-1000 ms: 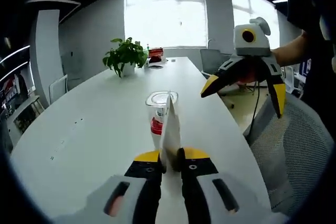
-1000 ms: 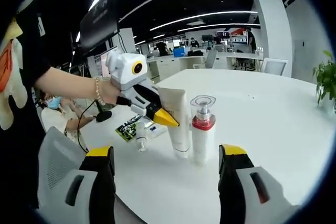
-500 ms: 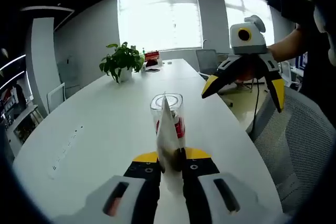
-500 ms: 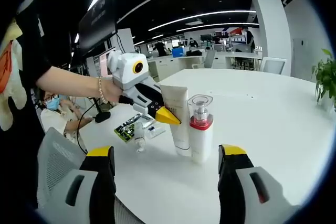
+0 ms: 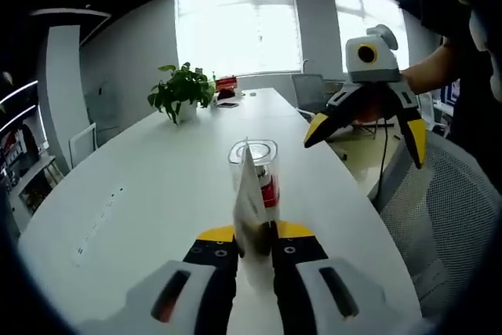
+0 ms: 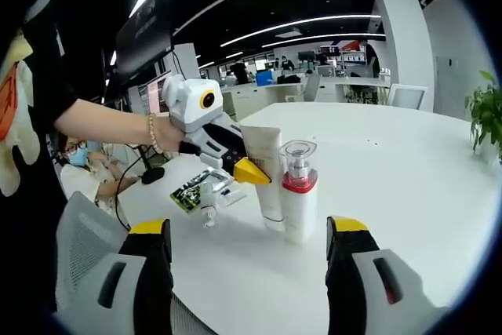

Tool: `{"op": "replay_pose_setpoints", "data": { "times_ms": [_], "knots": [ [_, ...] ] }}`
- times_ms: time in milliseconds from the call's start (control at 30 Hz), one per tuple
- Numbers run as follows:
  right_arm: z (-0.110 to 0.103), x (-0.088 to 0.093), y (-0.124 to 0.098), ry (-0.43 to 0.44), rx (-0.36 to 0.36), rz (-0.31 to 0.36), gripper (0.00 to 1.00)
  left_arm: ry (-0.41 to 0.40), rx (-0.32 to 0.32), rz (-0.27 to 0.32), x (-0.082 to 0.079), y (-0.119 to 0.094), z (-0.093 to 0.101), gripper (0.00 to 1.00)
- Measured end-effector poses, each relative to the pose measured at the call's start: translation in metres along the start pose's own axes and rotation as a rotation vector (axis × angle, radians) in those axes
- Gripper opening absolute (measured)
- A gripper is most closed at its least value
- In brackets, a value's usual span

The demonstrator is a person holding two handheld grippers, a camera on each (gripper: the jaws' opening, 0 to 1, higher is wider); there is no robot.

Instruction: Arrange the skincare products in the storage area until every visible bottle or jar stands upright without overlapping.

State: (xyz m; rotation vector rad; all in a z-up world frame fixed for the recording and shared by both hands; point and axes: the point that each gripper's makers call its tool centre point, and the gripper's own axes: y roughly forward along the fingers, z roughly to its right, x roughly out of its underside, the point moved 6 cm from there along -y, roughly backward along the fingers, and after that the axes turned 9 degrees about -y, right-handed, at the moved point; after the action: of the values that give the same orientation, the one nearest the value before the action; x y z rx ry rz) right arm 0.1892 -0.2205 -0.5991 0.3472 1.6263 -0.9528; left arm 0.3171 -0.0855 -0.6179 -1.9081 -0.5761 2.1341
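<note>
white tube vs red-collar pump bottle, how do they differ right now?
The white tube is opaque and flat, clamped in the left claw; the pump bottle is round with a clear cap and red collar, and no claw holds it. The right claw is open. Both stand upright, close together on the white table.

I see a cream tube [image 6: 263,170], a clear-capped white pump bottle [image 6: 297,194] with red collar, white desk [image 6: 408,186], yellow-tipped black claws [image 5: 252,245].

Left gripper [image 5: 252,234] has its jaws clamped together; right gripper [image 6: 249,229] hangs with jaws spread wide.
</note>
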Motion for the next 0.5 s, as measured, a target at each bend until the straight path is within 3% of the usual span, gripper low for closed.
{"op": "replay_pose_setpoints", "data": {
  "times_ms": [333,500],
  "knots": [
    [-0.001,-0.002,0.0,0.0,0.0,0.004,0.81,-0.031,-0.038,-0.028,0.002,-0.005,0.001,0.27],
    [-0.003,-0.003,0.0,0.002,-0.003,0.007,0.8,-0.067,-0.07,-0.046,0.001,-0.012,0.006,0.43]
  ]
}}
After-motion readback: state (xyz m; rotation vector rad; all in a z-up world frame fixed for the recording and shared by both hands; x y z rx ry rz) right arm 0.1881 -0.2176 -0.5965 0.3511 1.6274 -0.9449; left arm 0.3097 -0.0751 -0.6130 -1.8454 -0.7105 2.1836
